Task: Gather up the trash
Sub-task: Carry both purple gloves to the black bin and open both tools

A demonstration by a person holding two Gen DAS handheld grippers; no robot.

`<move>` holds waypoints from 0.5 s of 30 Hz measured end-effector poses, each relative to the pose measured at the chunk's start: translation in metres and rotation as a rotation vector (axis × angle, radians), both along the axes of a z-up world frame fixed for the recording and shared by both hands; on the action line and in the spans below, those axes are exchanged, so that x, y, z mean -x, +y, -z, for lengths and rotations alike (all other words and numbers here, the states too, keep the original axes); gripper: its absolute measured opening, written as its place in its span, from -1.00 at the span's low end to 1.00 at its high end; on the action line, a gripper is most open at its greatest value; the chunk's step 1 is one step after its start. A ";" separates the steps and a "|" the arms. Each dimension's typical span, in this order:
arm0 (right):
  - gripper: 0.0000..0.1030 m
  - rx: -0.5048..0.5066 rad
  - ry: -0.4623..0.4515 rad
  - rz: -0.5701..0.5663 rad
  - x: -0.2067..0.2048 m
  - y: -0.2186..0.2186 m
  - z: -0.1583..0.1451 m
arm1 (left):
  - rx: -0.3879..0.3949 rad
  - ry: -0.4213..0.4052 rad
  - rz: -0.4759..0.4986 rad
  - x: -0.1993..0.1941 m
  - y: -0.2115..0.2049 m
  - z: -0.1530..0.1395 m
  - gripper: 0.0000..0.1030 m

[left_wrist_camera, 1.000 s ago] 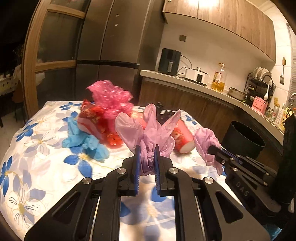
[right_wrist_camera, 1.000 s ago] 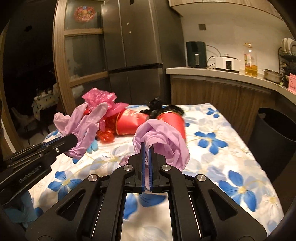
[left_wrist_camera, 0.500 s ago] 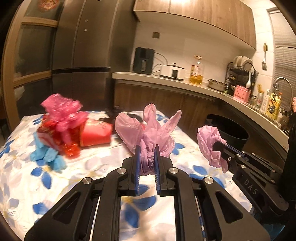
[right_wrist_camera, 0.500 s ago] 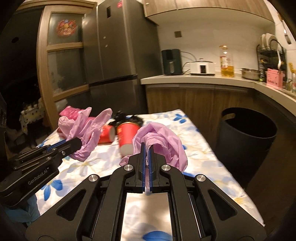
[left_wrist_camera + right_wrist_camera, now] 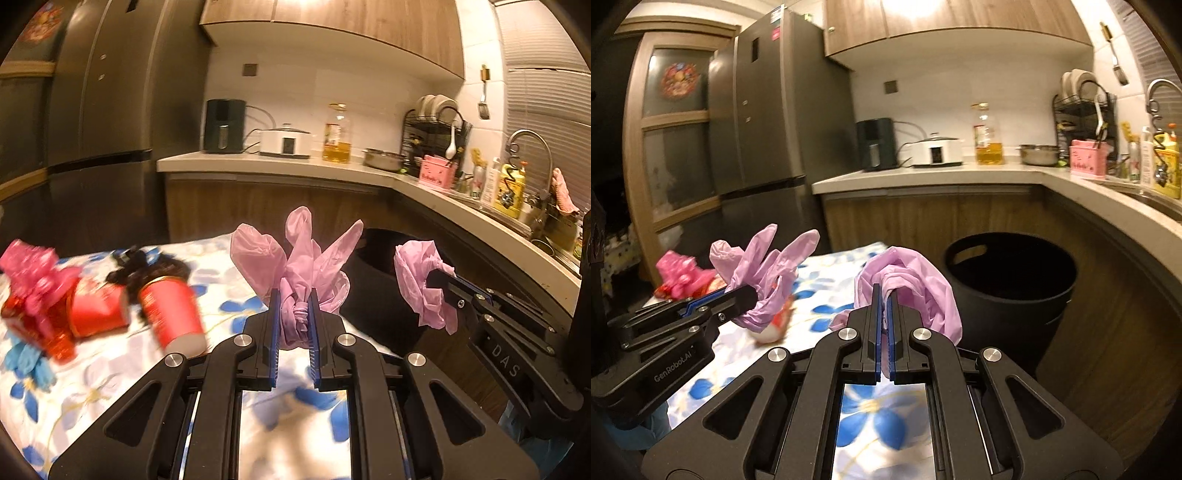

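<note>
Gloves fill both views — two crumpled pink-purple disposable ones, each held up off the table. The left hand-held gripper (image 5: 293,321) has its blue-lined fingers pressed in on the bunched cuff of the fingered glove (image 5: 295,266), whose fingers splay upward toward 12 o'clock. In the right wrist view the same gripper (image 5: 744,295) enters from 9 o'clock with that glove (image 5: 764,273) fanned out at its tip.

The right hand-held gripper (image 5: 884,299) is pinched nearly flat on a fold of the second glove (image 5: 916,284), which drapes over the fingers and hangs down toward 3 o'clock. From the left wrist camera this gripper (image 5: 439,277) sits at 3 o'clock, its glove (image 5: 421,284) wadded around the tip.

The black trash bin (image 5: 1012,280) stands on the floor just beside the end of the table, at about 2 o'clock from the right gripper, its mouth open; in the left wrist view only its dark rim (image 5: 380,243) shows behind the gloves.

On the flower-print tablecloth (image 5: 122,369), toward 9 o'clock, more rubbish lies apart from the grippers — a tipped red paper cup (image 5: 170,314), a second red cup (image 5: 96,310) touching crumpled pink plastic (image 5: 33,273), and a blue glove (image 5: 26,362) at the edge, all blurred.
</note>
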State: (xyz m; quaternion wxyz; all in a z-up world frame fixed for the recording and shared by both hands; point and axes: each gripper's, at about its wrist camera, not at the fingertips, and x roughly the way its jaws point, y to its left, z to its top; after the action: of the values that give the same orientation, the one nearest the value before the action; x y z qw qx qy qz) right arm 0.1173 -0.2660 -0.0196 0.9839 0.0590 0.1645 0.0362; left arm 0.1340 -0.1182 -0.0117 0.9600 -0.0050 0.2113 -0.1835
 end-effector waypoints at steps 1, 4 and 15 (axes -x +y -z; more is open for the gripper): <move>-0.95 0.002 -0.004 0.010 -0.001 -0.005 -0.001 | 0.001 -0.004 0.010 -0.003 -0.006 -0.002 -0.75; -0.95 0.006 -0.019 0.051 -0.005 -0.023 -0.006 | 0.001 -0.022 0.043 -0.011 -0.024 -0.009 -0.75; -0.95 -0.002 -0.055 0.155 -0.038 -0.091 -0.025 | 0.017 -0.088 0.139 -0.056 -0.100 -0.032 -0.75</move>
State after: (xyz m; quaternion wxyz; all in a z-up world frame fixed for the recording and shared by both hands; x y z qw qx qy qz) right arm 0.1550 -0.3568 0.0055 0.9878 0.0715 0.1326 -0.0384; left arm 0.1903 -0.2183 0.0200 0.9533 0.0096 0.1673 -0.2514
